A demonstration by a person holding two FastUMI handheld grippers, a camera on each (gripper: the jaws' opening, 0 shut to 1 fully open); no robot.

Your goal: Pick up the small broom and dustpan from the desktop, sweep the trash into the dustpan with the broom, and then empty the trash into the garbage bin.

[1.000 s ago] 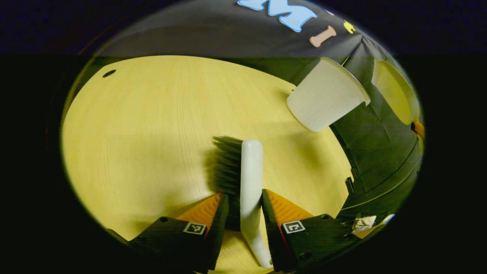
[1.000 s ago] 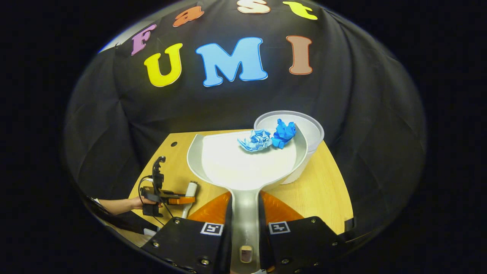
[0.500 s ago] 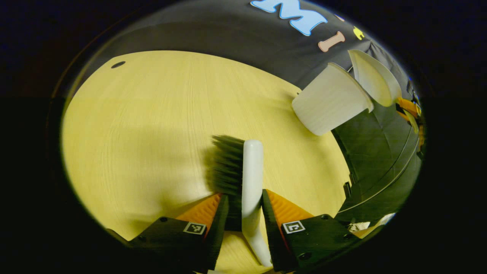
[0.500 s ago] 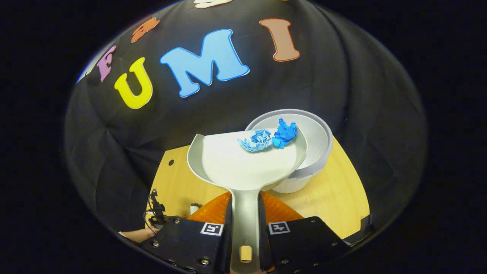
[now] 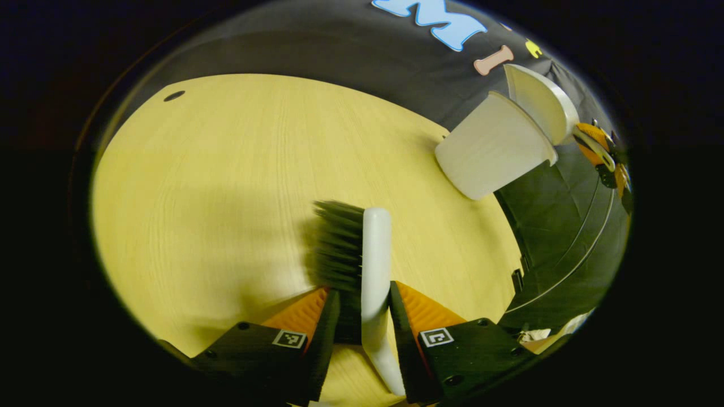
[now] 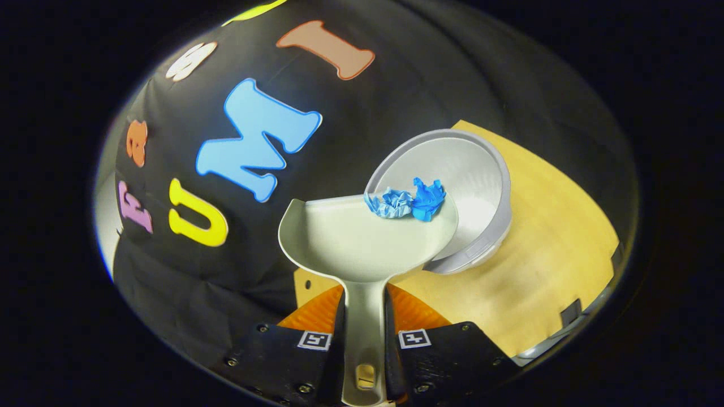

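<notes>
In the left gripper view my left gripper [image 5: 362, 299] is shut on the white handle of the small broom [image 5: 374, 254], whose dark bristles [image 5: 336, 246] hang just over the wooden desktop [image 5: 226, 186]. In the right gripper view my right gripper [image 6: 363, 308] is shut on the handle of the pale dustpan [image 6: 362, 237], which is tilted over the white garbage bin [image 6: 475, 186]. Two crumpled blue paper scraps [image 6: 407, 200] lie at the pan's front lip, above the bin's mouth. From the left gripper view the bin [image 5: 492, 150] stands at the desk's far right with the dustpan [image 5: 540, 102] above its rim.
The desktop's right edge [image 5: 517, 265] runs close beside the bin, with dark cloth beyond it. A small round hole [image 5: 173, 95] marks the desk's far left corner. A crumpled pale scrap [image 5: 534, 334] lies low at the right in the left gripper view.
The right gripper has rolled and tipped the dustpan further over the bin, and the blue scraps have slid to the front lip. The left gripper and broom have barely moved.
</notes>
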